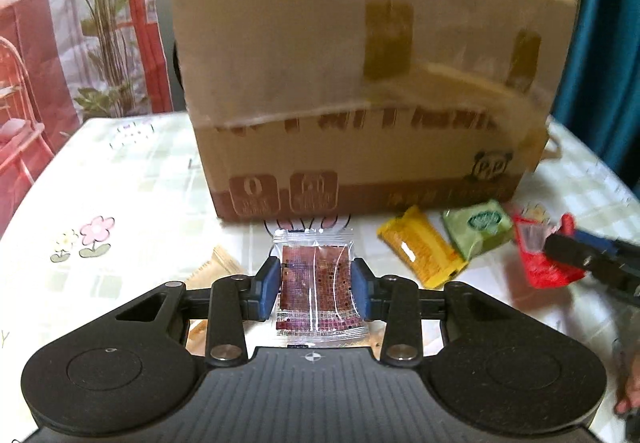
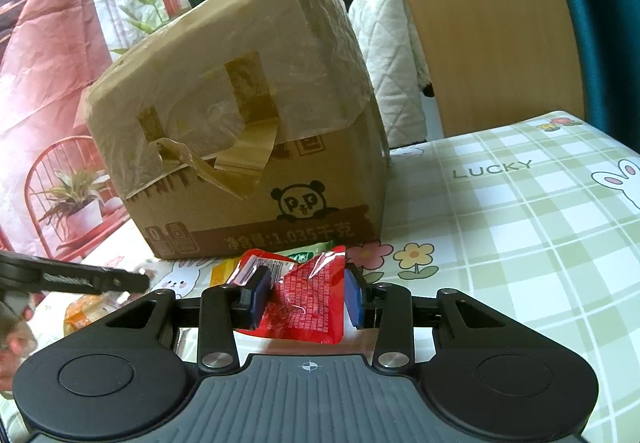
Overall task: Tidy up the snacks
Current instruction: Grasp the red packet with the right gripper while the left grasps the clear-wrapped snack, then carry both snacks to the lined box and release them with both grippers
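Left wrist view shows the left gripper (image 1: 316, 283) clamped on a clear packet (image 1: 316, 283) with a dark reddish-brown snack inside, both blue pads pressed against its sides. Whether the packet has come clear of the checked tablecloth (image 1: 120, 203) cannot be told from this angle. Straight ahead stands the cardboard box (image 1: 360, 103), its taped flaps folded over the top, near the packet but apart from it. On the cloth in front of the box lie a yellow wrapper (image 1: 420, 255) and a green packet (image 1: 478, 233) just beside each other, and a tan wrapper (image 1: 218, 267) sits low beside the left finger. Right wrist view shows the right gripper (image 2: 306, 293) closed on a crumpled red packet (image 2: 308, 299), with the same box (image 2: 248, 147) behind it. Both hands, then, appear to be at the carrying step, each with one snack taken up from the loose pile. The next move likely calls for bringing each packet to where it belongs, and if that is the box, the flaps hanging over its top may block the way in, so the approach would need to come from above or a flap would first need lifting.
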`<state>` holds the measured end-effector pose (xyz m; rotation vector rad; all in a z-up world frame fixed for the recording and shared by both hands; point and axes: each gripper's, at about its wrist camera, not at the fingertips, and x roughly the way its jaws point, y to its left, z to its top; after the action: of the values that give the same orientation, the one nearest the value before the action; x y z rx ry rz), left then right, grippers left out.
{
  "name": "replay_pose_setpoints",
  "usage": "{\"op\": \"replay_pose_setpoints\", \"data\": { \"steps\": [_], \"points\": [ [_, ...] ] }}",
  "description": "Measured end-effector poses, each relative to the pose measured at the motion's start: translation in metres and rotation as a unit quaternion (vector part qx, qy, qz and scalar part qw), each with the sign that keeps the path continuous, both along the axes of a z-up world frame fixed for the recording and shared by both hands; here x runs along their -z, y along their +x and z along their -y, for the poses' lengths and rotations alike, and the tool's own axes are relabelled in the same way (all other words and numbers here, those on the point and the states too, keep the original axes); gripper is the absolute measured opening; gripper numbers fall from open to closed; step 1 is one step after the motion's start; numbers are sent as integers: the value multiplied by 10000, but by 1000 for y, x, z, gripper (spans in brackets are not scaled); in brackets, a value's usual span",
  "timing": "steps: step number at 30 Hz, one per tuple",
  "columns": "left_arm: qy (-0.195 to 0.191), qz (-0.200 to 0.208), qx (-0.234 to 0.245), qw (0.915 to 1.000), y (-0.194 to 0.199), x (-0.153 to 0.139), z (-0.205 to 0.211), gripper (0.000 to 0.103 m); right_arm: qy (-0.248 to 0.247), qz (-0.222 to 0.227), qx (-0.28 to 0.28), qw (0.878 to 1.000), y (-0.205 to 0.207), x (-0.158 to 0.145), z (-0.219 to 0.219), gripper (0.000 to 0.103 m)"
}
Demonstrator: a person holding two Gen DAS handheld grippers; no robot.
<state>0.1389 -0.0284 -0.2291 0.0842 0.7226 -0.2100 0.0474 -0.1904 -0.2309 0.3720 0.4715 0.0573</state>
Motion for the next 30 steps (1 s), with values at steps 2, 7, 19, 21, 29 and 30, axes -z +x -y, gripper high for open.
{"op": "replay_pose_setpoints", "data": {
  "steps": [2,7,19,21,29,30],
  "points": [
    [-88,87,-35,9999,-6,-9,-2,40,8,-1,3,10000,0,0,0,36],
    [-183,234,-50,9995,-14,-16,-11,40,15,0,-12,10000,-1,0,0,36],
    [-794,858,-117,9931,-18,-72,-49,40,-59,123,253,9996,-15,-23,3,36],
    [-966,964,-124,9906,-16,-86,-55,40,-109,325,295,9990,-20,-37,2,36],
    [-1001,1686,-32,9806,-5,-144,-56,41,-406,1302,180,9905,-14,-116,2,36],
    [-982,1749,-14,9797,-2,-149,-53,41,-435,1374,150,9894,-9,-126,3,36]
  ]
}}
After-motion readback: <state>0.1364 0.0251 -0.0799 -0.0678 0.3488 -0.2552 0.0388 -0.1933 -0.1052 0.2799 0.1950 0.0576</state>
